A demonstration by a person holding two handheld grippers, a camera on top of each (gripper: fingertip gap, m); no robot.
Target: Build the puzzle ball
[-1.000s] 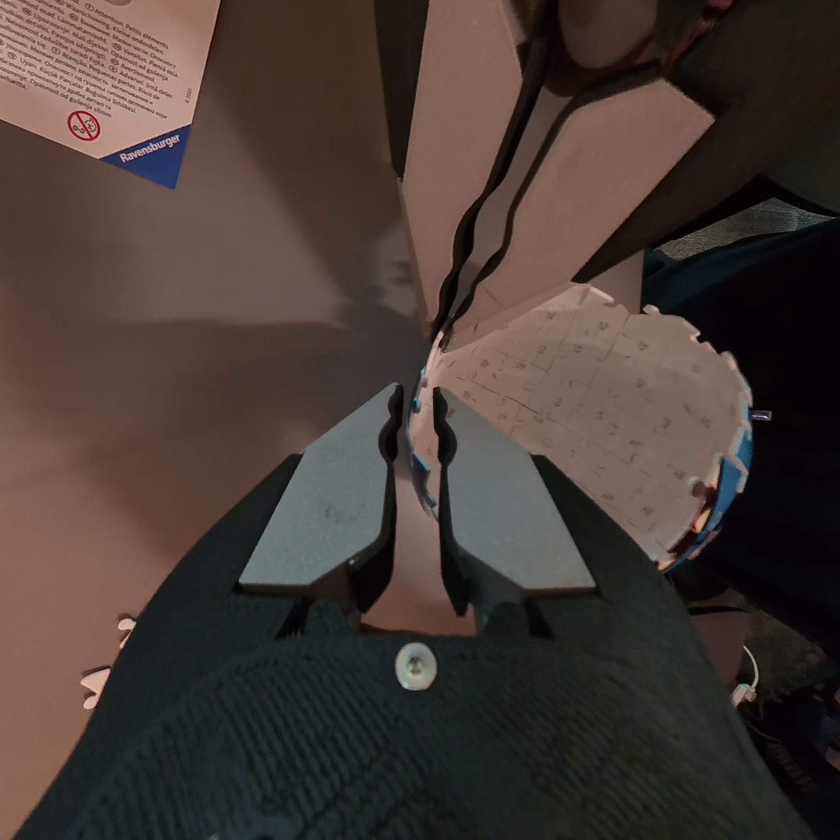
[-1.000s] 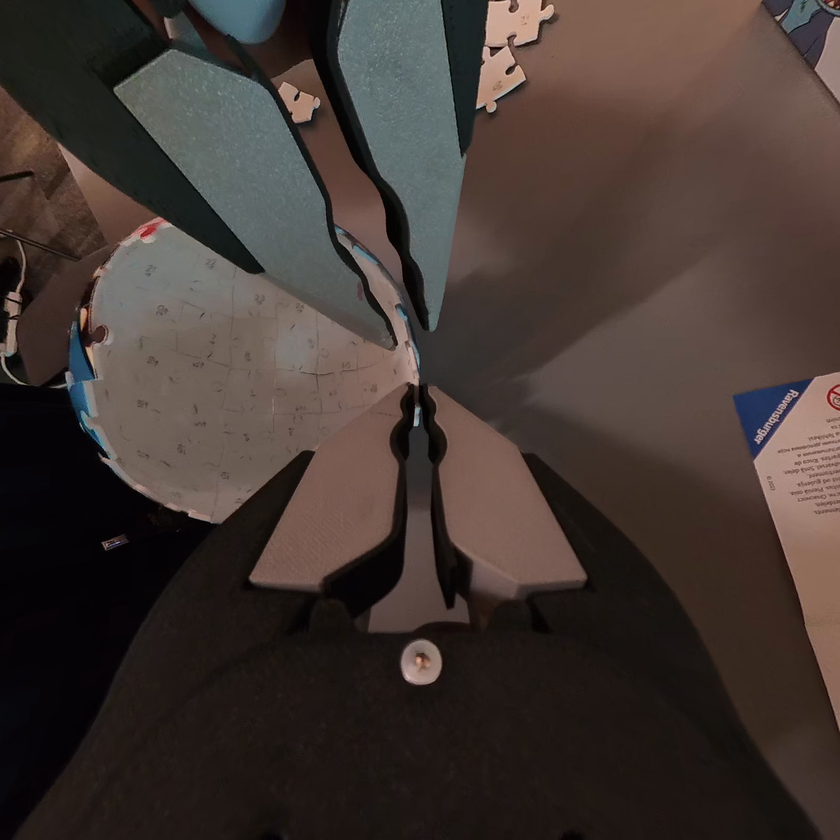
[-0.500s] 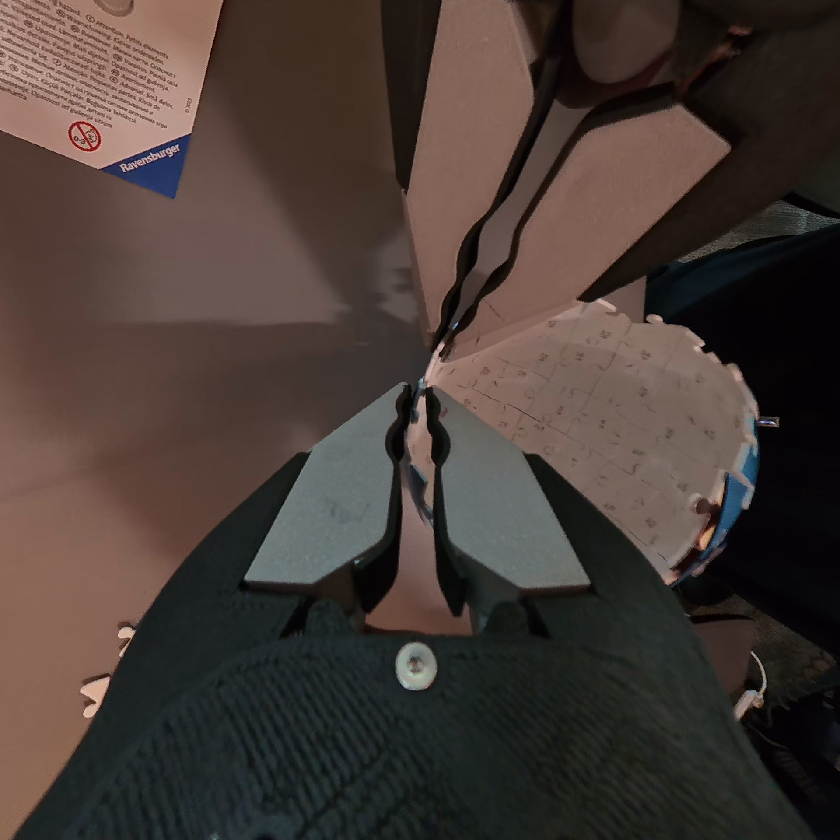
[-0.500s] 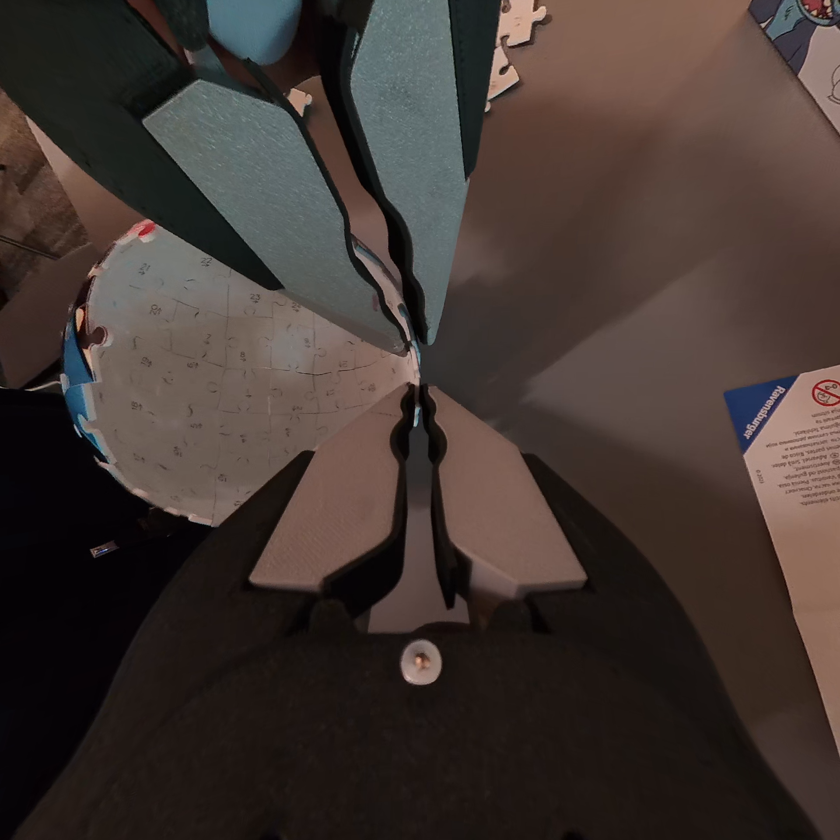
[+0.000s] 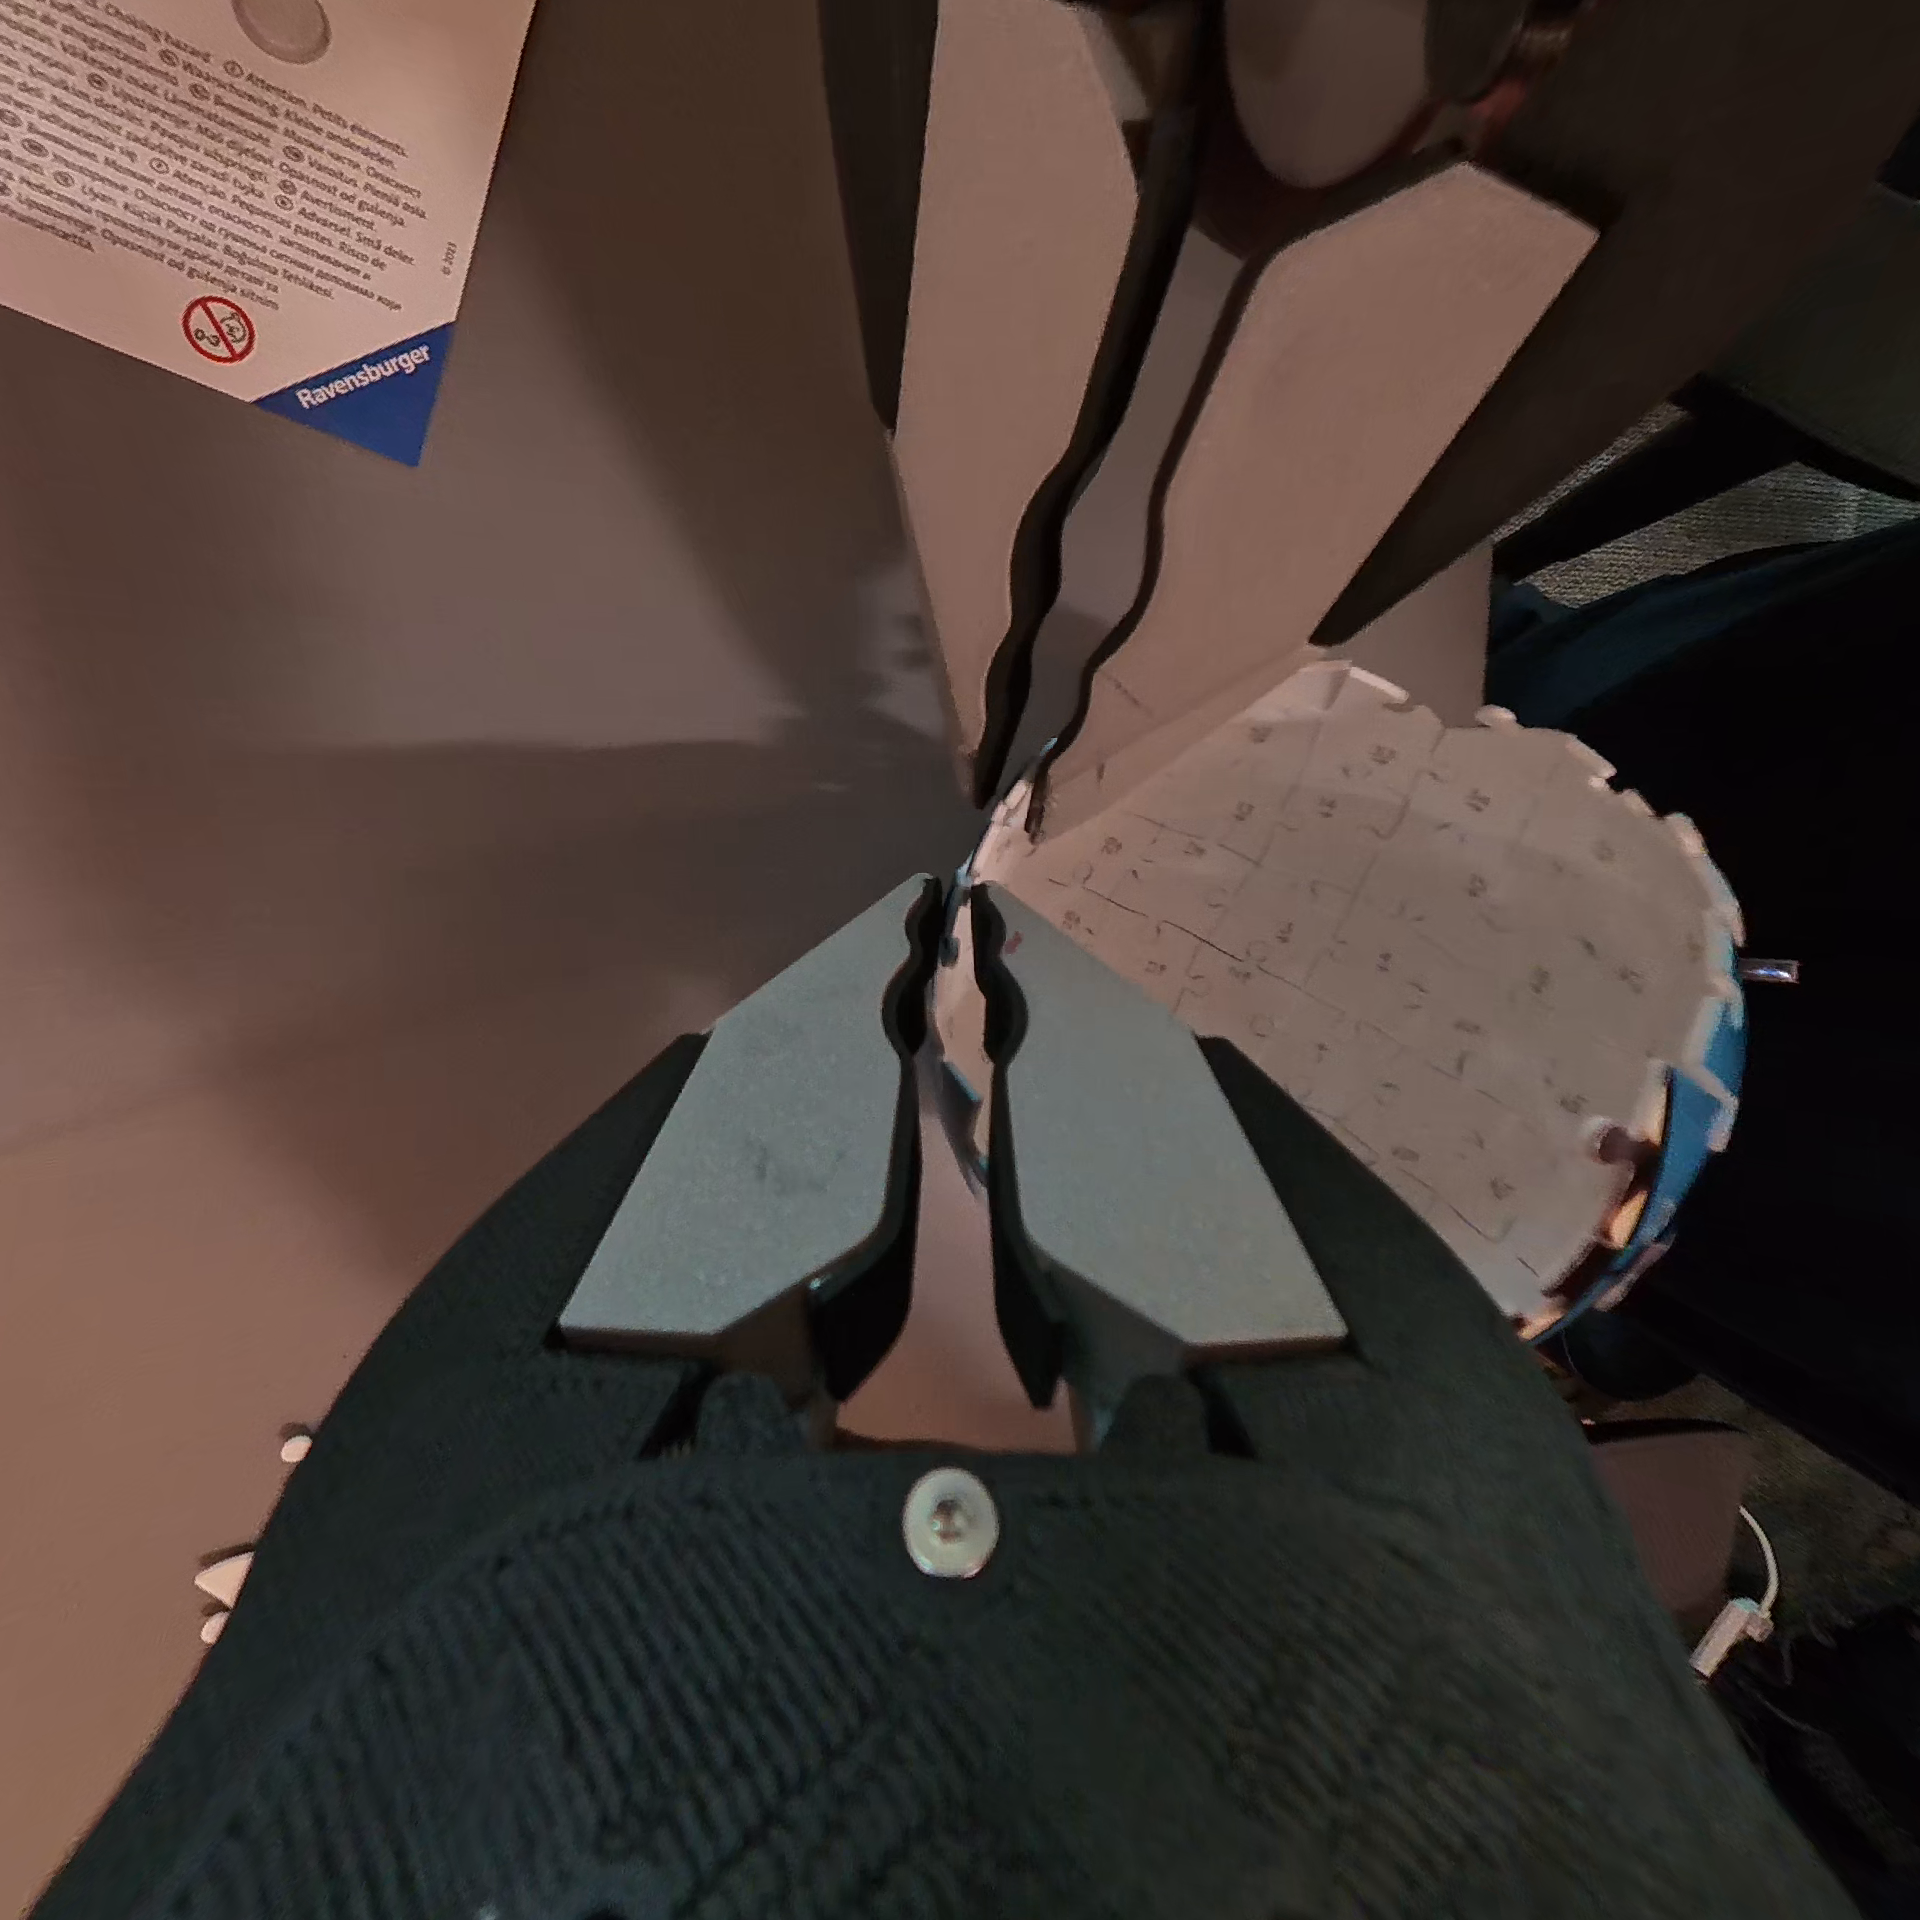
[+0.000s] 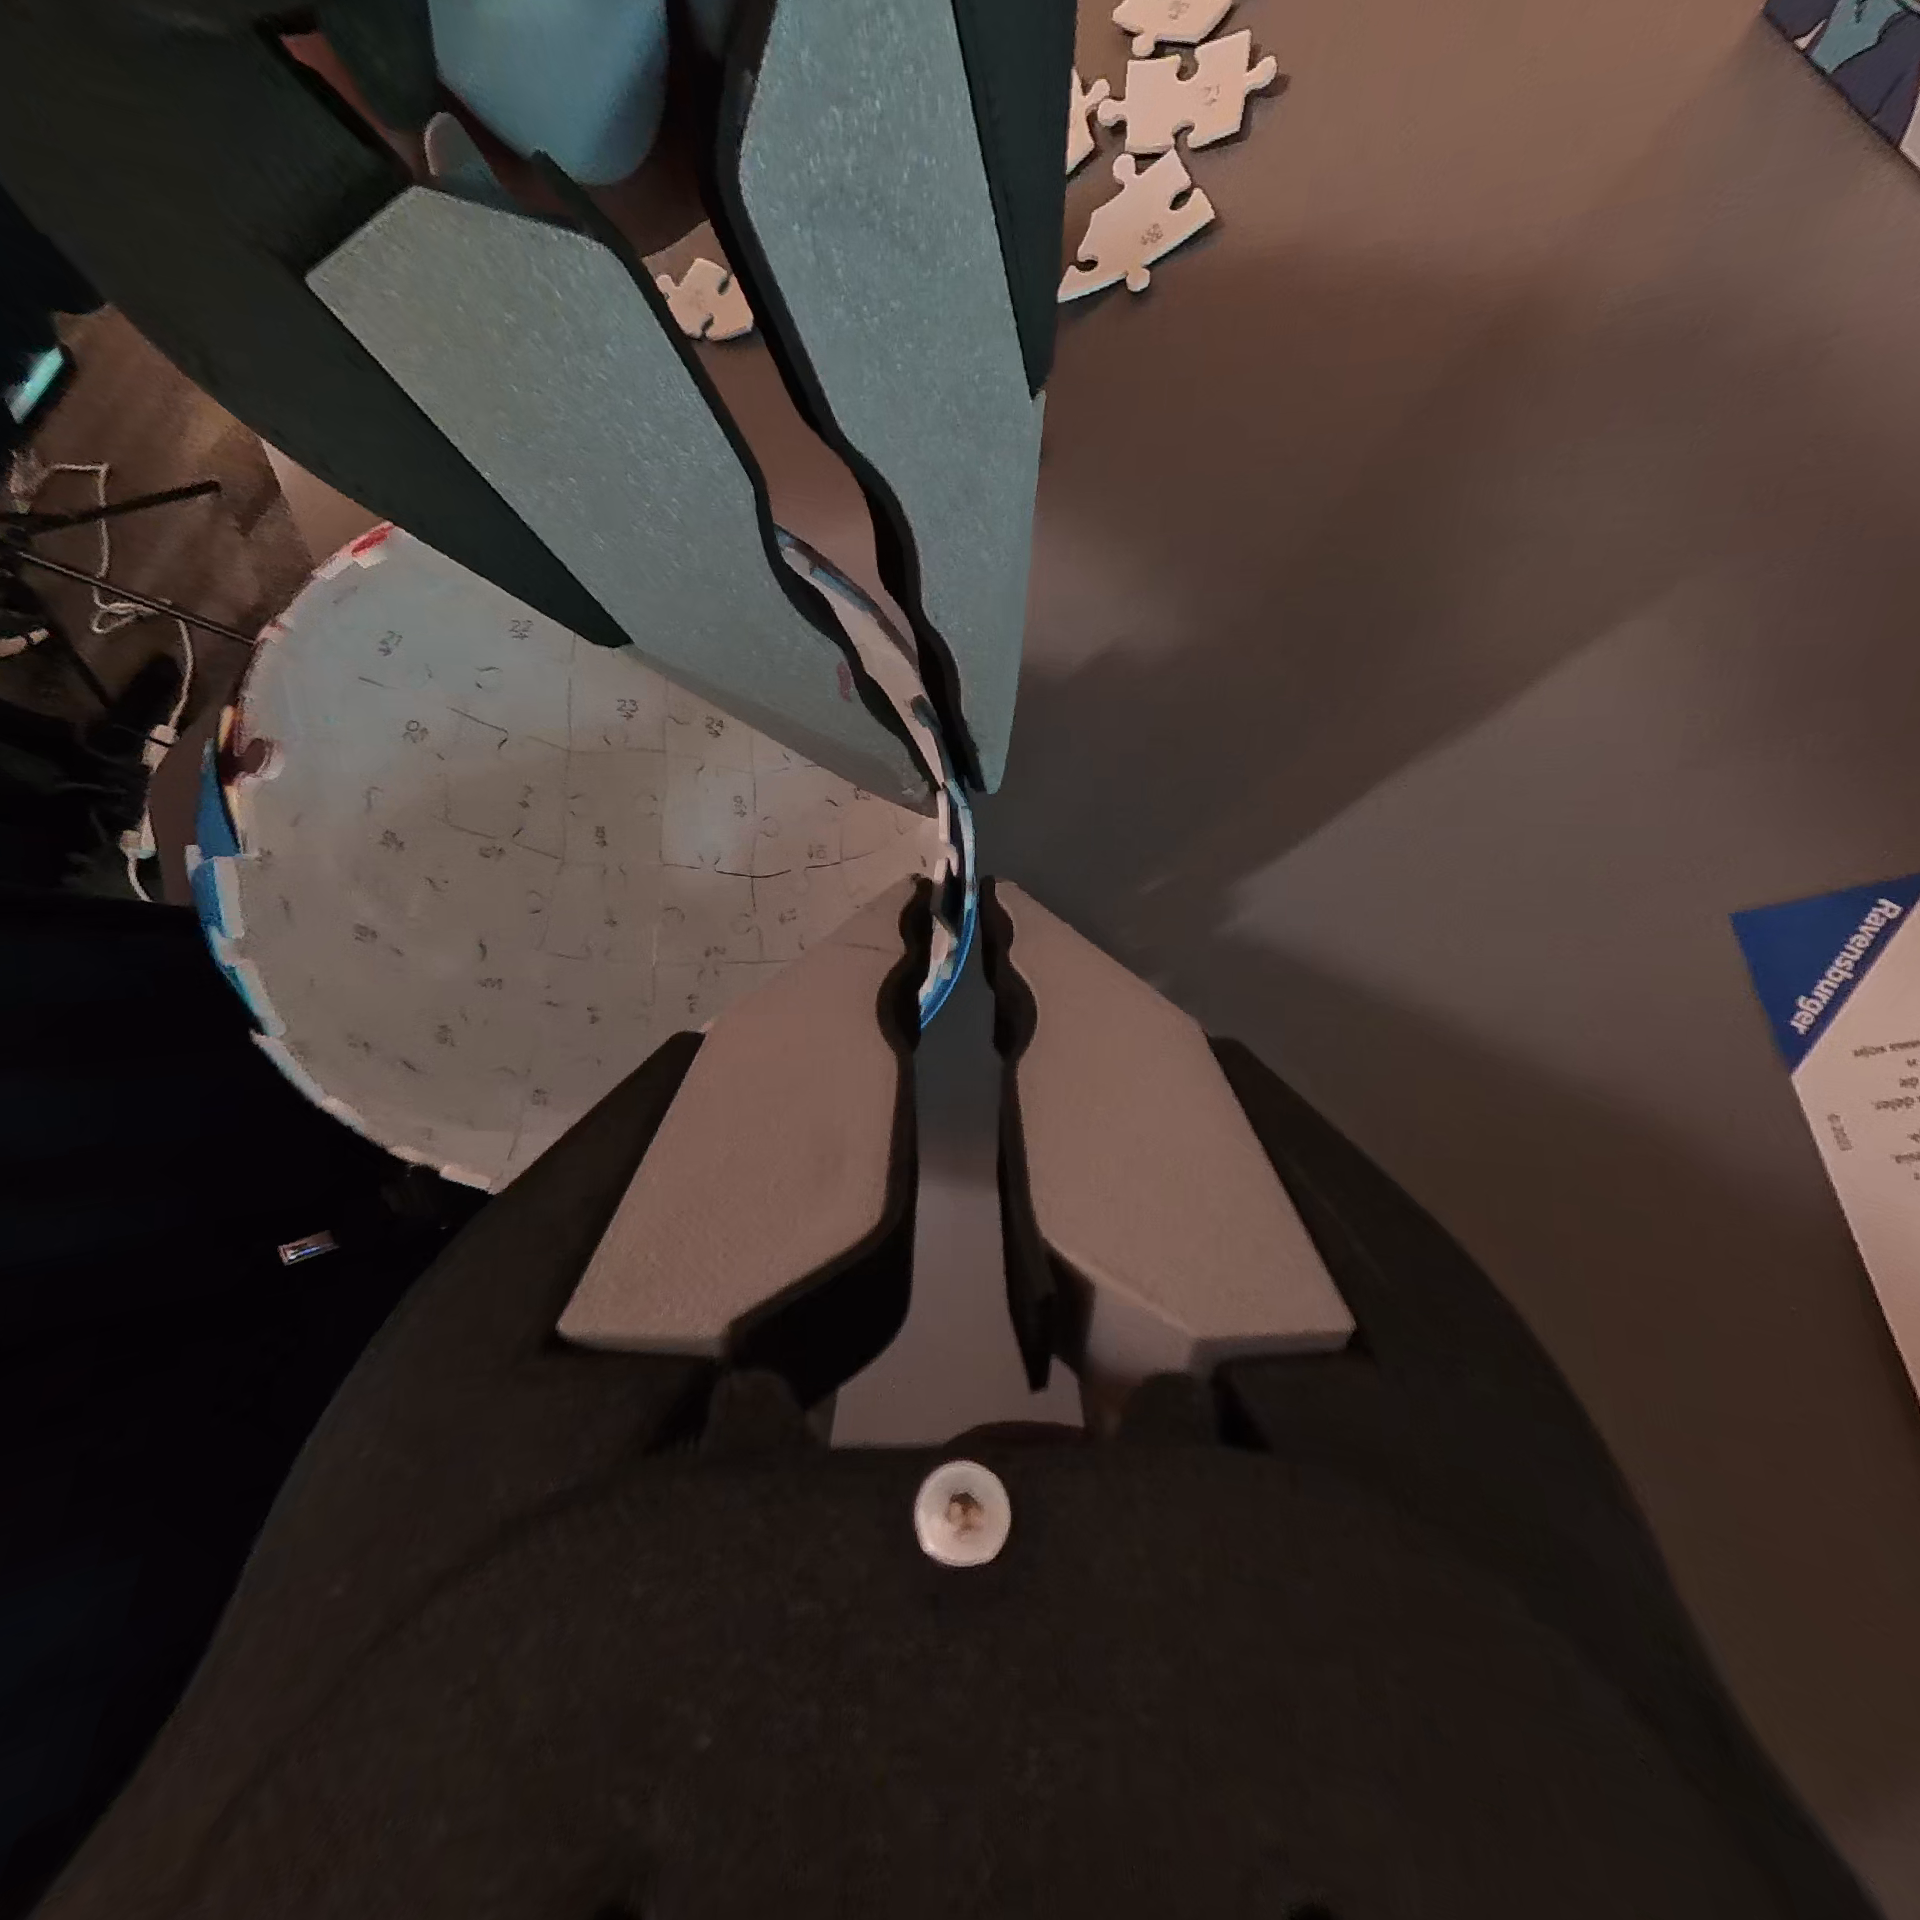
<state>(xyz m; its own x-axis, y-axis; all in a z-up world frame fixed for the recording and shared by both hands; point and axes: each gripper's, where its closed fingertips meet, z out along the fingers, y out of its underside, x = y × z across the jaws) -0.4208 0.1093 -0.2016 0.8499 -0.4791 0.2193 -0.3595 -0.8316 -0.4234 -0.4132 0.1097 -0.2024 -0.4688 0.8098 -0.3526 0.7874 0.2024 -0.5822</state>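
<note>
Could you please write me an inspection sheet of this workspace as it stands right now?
Surface: plain grey-brown table, dimly lit.
Job's things: half-built puzzle ball, white inside, blue outside, toothed rim, held at the table's edge; loose puzzle pieces lie farther back.
Clutter: printed leaflet with a blue corner; part of a blue picture sheet.
Grippers: left gripper and right gripper each have jaws closed on the ball's rim, side by side.
Cables: white cable below the table edge; thin cords on the floor.
Surroundings: dark carpeted floor; the rest is too dark to tell.
</note>
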